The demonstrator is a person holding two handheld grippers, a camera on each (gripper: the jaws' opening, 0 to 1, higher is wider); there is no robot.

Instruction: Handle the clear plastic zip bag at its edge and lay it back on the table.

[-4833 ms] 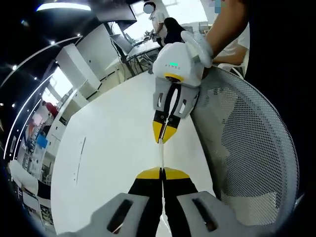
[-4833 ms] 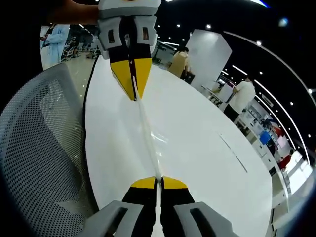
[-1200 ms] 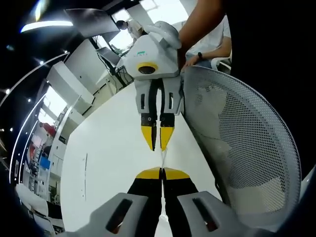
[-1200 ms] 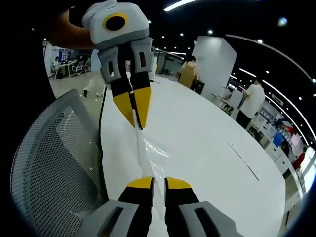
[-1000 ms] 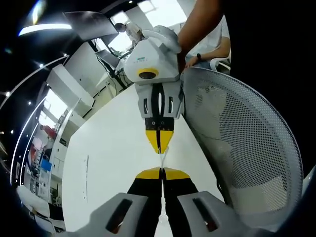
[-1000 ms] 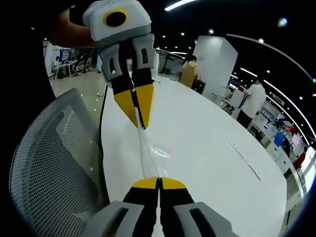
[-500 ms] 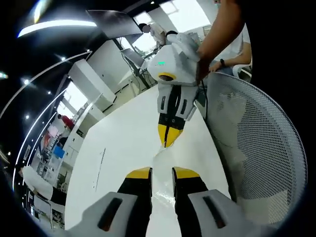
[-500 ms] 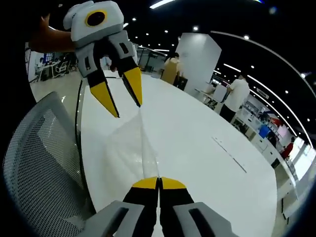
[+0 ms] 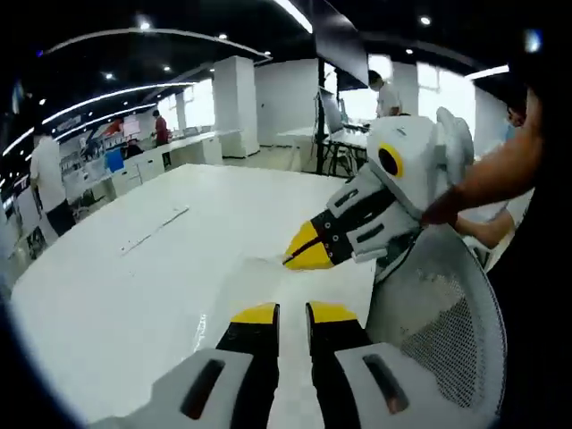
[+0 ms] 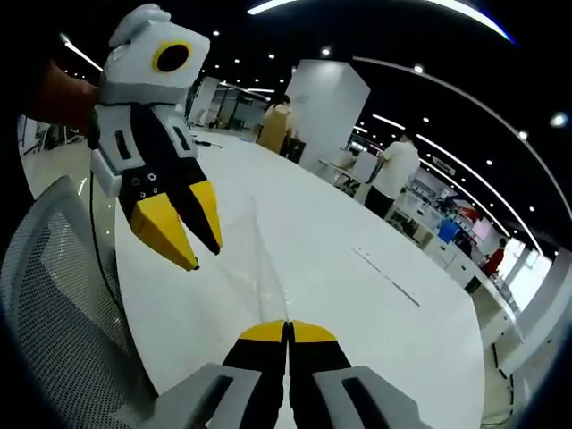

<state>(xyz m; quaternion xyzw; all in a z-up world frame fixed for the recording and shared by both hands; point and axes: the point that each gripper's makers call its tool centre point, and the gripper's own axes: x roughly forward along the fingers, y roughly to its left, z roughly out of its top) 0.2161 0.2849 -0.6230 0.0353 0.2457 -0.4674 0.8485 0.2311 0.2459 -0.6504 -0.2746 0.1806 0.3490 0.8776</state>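
Beside the table (image 10: pixel 357 295), a mesh chair (image 9: pixel 447 340) flanks both grippers.

White claws with yellow tips

Left claw (image 9: pixel 292 315) and right claw (image 10: pixel 288 331) have yellow-tipped black jaws on grey-white housings, each with a yellow-ringed round front.

I see the clear plastic zip bag (image 10: pixel 255 268) as a thin, glossy, nearly see-through sheet over the white table (image 10: pixel 375 304). In the right gripper view its edge runs as a narrow pale strip up the middle, the near end pinched between the closed yellow tips of the right claw (image 10: pixel 287 332). In the left gripper view the bag (image 9: pixel 255 277) shows only as a faint sheen on the table, and I cannot trace its full outline.
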